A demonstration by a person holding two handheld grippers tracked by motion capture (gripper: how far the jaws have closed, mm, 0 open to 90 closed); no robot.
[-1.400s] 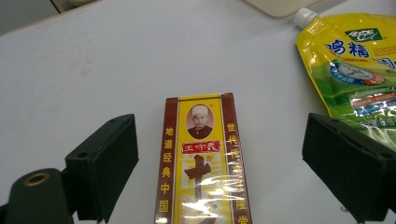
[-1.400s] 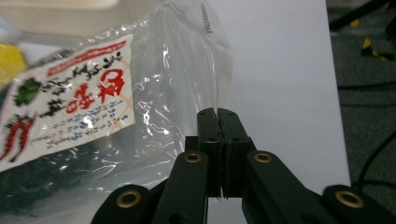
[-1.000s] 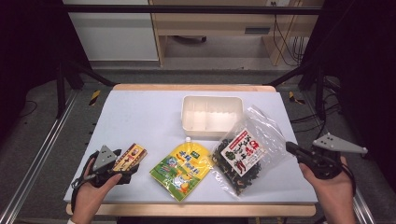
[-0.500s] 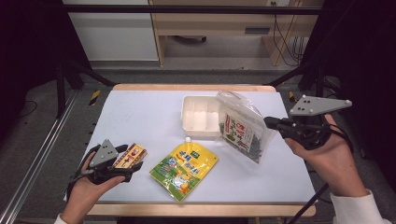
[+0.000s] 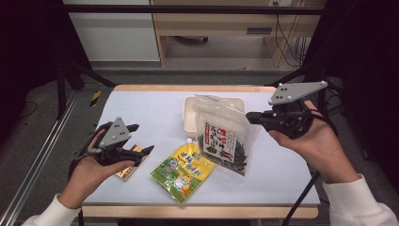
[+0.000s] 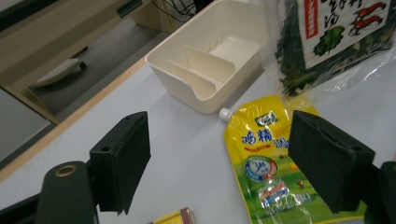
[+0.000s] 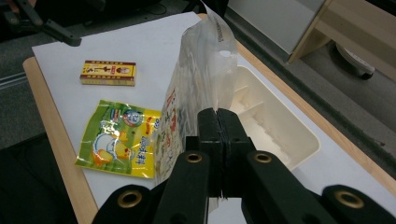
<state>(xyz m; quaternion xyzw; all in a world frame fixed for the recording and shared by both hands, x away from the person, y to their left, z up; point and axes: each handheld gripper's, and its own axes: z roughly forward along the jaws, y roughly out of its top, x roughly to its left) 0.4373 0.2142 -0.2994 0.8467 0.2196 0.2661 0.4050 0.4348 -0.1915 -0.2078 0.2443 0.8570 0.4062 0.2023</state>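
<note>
Nearest, the left gripper (image 5: 141, 140), jaws apart and just been closing a little with nothing between them, hovers over the box (image 5: 128, 165) left of the pouch (image 5: 183, 169). Beyond the pouch, the right gripper (image 5: 249, 116), jaws clamped on the seaweed bag (image 5: 222, 141), holds it above the tray (image 5: 189, 117).

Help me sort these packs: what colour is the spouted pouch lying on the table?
Mostly yellow with a green lower edge and a white spout: the pouch, clearest in the left gripper view.

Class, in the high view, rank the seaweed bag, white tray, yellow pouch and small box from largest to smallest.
1. seaweed bag, raised nearer the camera, so unsure against the tray
2. white tray, partly hidden
3. yellow pouch
4. small box
</note>
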